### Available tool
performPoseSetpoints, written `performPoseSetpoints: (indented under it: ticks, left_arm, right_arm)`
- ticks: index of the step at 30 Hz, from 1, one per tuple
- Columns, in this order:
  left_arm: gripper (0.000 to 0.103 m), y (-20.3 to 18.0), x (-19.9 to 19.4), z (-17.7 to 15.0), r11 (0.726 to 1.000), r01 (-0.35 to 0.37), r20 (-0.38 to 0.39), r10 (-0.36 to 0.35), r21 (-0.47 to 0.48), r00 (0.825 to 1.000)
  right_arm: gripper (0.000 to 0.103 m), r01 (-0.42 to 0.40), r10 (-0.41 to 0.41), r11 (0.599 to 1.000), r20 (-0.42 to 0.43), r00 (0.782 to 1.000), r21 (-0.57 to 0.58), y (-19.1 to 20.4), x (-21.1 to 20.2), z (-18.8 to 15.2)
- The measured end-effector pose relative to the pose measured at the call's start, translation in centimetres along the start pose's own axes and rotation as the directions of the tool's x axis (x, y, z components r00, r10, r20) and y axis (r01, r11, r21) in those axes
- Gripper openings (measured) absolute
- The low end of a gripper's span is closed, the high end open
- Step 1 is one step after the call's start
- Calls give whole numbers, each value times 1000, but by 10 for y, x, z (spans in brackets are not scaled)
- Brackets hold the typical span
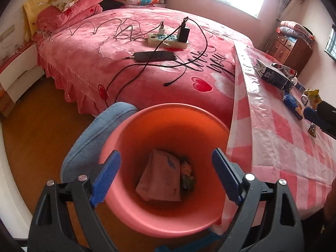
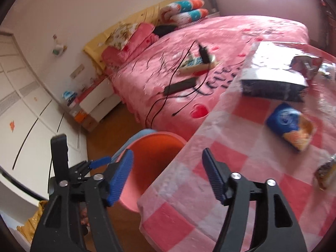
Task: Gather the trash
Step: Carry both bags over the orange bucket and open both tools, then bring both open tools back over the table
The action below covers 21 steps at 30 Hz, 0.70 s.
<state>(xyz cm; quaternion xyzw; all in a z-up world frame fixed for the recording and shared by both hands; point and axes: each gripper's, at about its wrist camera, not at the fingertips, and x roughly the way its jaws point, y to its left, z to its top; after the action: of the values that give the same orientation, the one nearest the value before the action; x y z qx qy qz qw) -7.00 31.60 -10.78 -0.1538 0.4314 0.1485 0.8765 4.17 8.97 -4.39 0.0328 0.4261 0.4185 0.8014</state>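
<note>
The left gripper [image 1: 166,178] hangs over the pink bin [image 1: 130,208], fingers [image 1: 107,178] wide and empty, probably because a pink packet [image 1: 159,180] already lies at its bottom. The right gripper [image 2: 168,176] is likewise wide and empty over the counter [image 2: 241,168] edge, likely between pickups. The bin stands tucked against the counter, handy for dropping. Only the left view sees into the bin; the right shows the blue snack bag [image 2: 292,126] and silver bag [image 2: 273,73] closer.

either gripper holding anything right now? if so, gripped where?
Nothing held. Left gripper is open above the pink bin; right gripper is open, empty.
</note>
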Motion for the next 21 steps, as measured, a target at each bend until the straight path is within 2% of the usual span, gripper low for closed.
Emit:
performPoseSetpoints:
  ticks: [2, 4, 11, 17, 21]
  left_arm:
    - [89, -6, 0, 0, 1000, -5, 6, 5, 16, 1000]
    - [89, -12, -1, 1, 1000, -7, 12, 7, 29, 1000]
    - [89, -35, -6, 1, 996, 46, 20, -48, 75, 999]
    - [89, -55, -12, 3, 991, 78, 27, -82, 109, 996]
    - [89, -65, -16, 5, 988, 88, 30, -93, 127, 995]
  right_arm:
    - [81, 38, -38, 999, 26, 999, 1, -4, -10, -2]
    - [85, 57, -57, 998, 44, 997, 2, -8, -17, -4]
    - [85, 120, -119, 993, 77, 990, -13, -18, -33, -15]
    - [85, 134, -132, 991, 111, 985, -20, -22, -43, -20]
    - [90, 135, -134, 991, 124, 983, -1, -27, -50, -21]
